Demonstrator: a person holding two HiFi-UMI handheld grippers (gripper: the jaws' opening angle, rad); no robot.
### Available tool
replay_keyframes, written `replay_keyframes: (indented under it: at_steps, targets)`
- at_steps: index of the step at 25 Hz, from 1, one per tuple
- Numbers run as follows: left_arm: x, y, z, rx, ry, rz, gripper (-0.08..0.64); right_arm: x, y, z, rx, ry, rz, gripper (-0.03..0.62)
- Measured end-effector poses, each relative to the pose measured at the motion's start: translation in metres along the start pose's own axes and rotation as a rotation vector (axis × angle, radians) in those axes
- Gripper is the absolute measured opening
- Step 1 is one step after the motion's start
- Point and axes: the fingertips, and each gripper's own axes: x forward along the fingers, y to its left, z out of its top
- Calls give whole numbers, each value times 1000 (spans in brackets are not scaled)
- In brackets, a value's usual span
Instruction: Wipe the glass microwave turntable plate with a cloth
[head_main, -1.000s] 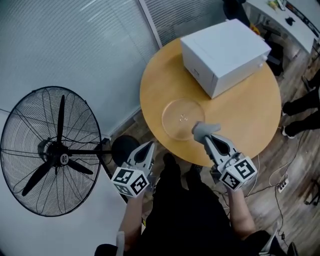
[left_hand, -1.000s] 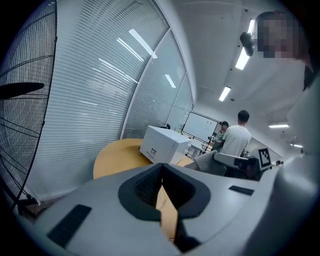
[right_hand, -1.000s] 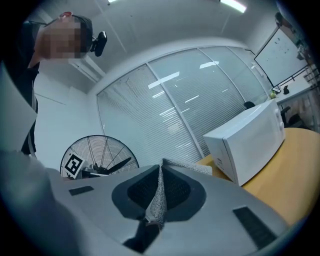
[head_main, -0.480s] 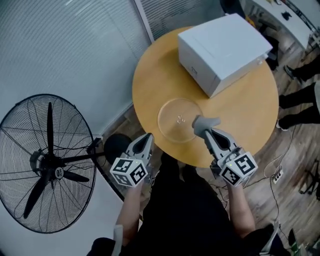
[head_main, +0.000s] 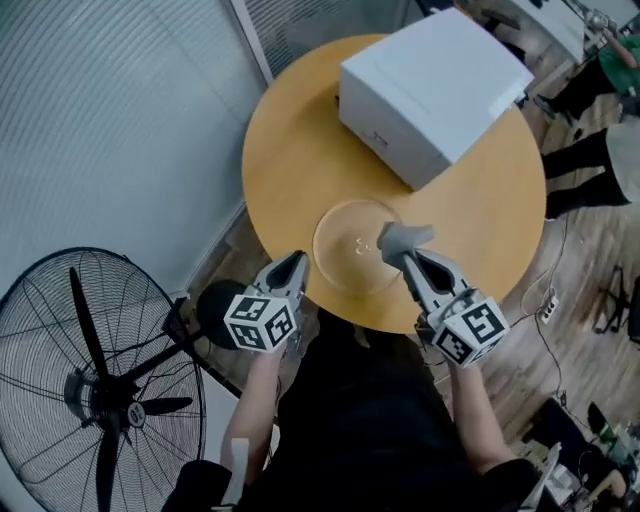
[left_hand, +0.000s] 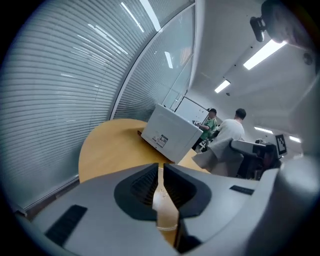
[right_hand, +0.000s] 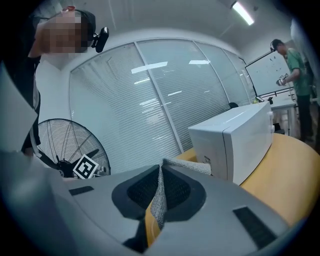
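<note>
Grey cloth (head_main: 405, 238); clear plate (head_main: 345, 245); white microwave (head_main: 435, 80); tan table (head_main: 285, 160); black fan (head_main: 100, 395).

An open-plan office, with a small break corner.

Glass partition walls (head_main: 130, 120) hung with slatted blinds, strip lights (left_hand: 265, 52) in the ceiling, desks (head_main: 545, 25) at the far side, and what looks like a whiteboard (right_hand: 262, 75) beside standing people (left_hand: 234, 127). A round wooden table (head_main: 290, 150) carries a white microwave (head_main: 435, 85), with a pedestal fan (head_main: 90, 390) nearby.

Fan (head_main: 100, 395): cropped by left and bottom edges, head view.
Glass plate (head_main: 340, 245): near-right rim covered by cloth (head_main: 405, 236) and right gripper (head_main: 403, 256).
Cloth: gripped fold buried between clamped jaws.
Microwave label (left_hand: 161, 140): print too small to read.
Bystanders (head_main: 582, 195): cut by right edge, head view.
</note>
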Motion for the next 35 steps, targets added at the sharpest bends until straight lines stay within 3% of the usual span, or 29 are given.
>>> replay_keyframes:
  at_steps: [6, 11, 18, 35]
  targets:
    - [39, 37, -25, -4, 125, -71, 38, 27, -3, -27, 8, 56, -84, 21]
    - [63, 58, -59, -60, 216, -68, 64, 39, -5, -52, 22, 99, -116, 21]
    - [91, 71, -96, -59, 304, -35, 122, 45, -26, -96, 74, 171, -143, 21]
    - [105, 72, -130, -59, 391, 8, 126, 31, -82, -193, 119, 372, -257, 21]
